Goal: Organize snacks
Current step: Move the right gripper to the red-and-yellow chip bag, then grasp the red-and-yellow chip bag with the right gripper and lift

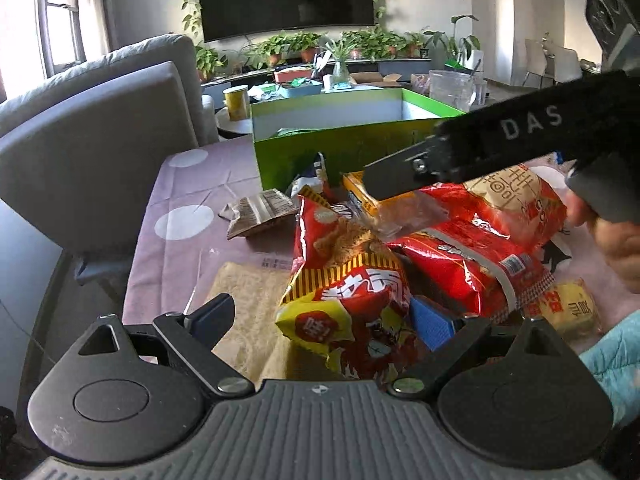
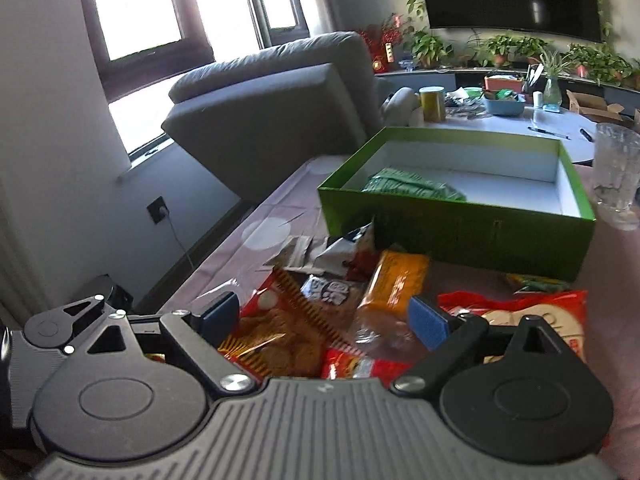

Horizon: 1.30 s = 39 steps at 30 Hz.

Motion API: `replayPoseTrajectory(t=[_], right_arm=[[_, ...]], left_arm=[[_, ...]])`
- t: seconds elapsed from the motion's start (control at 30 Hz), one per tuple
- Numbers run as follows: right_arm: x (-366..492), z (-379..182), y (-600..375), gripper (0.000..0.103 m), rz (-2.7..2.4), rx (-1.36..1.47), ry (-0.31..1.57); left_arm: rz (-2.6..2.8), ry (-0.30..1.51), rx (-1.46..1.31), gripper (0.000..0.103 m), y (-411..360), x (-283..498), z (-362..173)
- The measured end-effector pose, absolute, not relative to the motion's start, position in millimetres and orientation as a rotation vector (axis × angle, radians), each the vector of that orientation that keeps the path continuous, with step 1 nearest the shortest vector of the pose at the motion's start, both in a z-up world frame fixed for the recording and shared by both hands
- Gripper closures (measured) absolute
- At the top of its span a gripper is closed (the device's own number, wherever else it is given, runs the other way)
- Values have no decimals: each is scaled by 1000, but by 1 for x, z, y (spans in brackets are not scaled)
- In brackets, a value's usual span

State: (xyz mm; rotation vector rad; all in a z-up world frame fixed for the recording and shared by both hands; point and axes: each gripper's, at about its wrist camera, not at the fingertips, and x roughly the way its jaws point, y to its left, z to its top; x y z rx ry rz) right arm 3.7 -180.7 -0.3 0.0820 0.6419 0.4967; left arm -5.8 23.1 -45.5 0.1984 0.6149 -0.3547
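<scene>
A heap of snack packets lies on the pink dotted tablecloth (image 1: 180, 200) in front of an open green box (image 1: 340, 152) (image 2: 460, 236). One green packet (image 2: 412, 186) lies inside the box. My left gripper (image 1: 322, 324) is open and low over the heap. A red and yellow bag (image 1: 344, 312) lies between its fingers, and the left pad (image 1: 212, 318) stands apart from it. My right gripper (image 2: 324, 318) is open above an orange packet (image 2: 394, 292) and a striped red bag (image 2: 280, 332). In the left wrist view the right gripper (image 1: 380, 188) reaches in from the right over that orange packet (image 1: 358, 192).
A grey sofa (image 1: 100, 128) stands left of the table. A clear glass jar (image 2: 616, 172) stands right of the box. A brown packet (image 1: 260, 216) and a tan one (image 1: 248, 300) lie left of the heap. A hand (image 1: 616, 248) in a turquoise sleeve holds the right gripper.
</scene>
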Motion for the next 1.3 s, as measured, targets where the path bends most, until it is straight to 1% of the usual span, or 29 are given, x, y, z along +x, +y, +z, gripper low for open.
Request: replayPoseTrajectory(t=[0.03, 0.1, 0.13, 0.3, 0.33, 0.37, 0.47, 0.5, 0.57, 0.63, 0.67, 0.7, 0.9, 1.07, 1.13, 1.2, 1.3], right_arm=[[3, -1, -180, 41, 499, 84, 644], [2, -1, -178, 41, 502, 82, 645], [1, -1, -177, 41, 502, 80, 644], [0, -4, -178, 41, 482, 94, 648], [1, -4, -180, 41, 475, 102, 650], [3, -5, -182, 41, 467, 112, 652], [5, -5, -188, 41, 445, 143, 656], [6, -5, -191, 41, 438, 156, 656], [7, -4, -196, 41, 425, 182, 655], [8, -2, -201, 40, 412, 203, 648], [8, -1, -204, 40, 410, 206, 645], [8, 0, -206, 40, 406, 209, 640], [13, 0, -213, 40, 411, 215, 637], [13, -4, -200, 40, 516, 155, 652], [17, -7, -192, 40, 612, 126, 663], [21, -10, -186, 40, 705, 106, 673], [32, -14, -175, 38, 807, 53, 689]], left_arm=[[-364, 607, 197, 16, 23, -5, -46], [-399, 607, 187, 33, 22, -3, -46], [-417, 609, 182, 36, 21, -1, -46], [-415, 567, 257, 38, 8, 10, -41], [-418, 553, 267, 39, 6, 13, -39], [-426, 533, 281, 43, 4, 17, -35], [-438, 485, 316, 44, 0, 31, -24], [-435, 474, 321, 42, -1, 37, -20], [-404, 482, 330, 42, -1, 46, -17], [-358, 473, 319, 32, 4, 46, -14], [-350, 469, 301, 20, 9, 43, -14], [-347, 468, 279, 13, 14, 39, -15], [-375, 567, 198, 12, 39, 11, -32], [-388, 639, 183, 12, 43, -4, -48], [-400, 648, 175, 14, 42, -5, -51], [-412, 663, 150, 27, 42, -3, -52], [-432, 675, 119, 34, 41, -2, -50]])
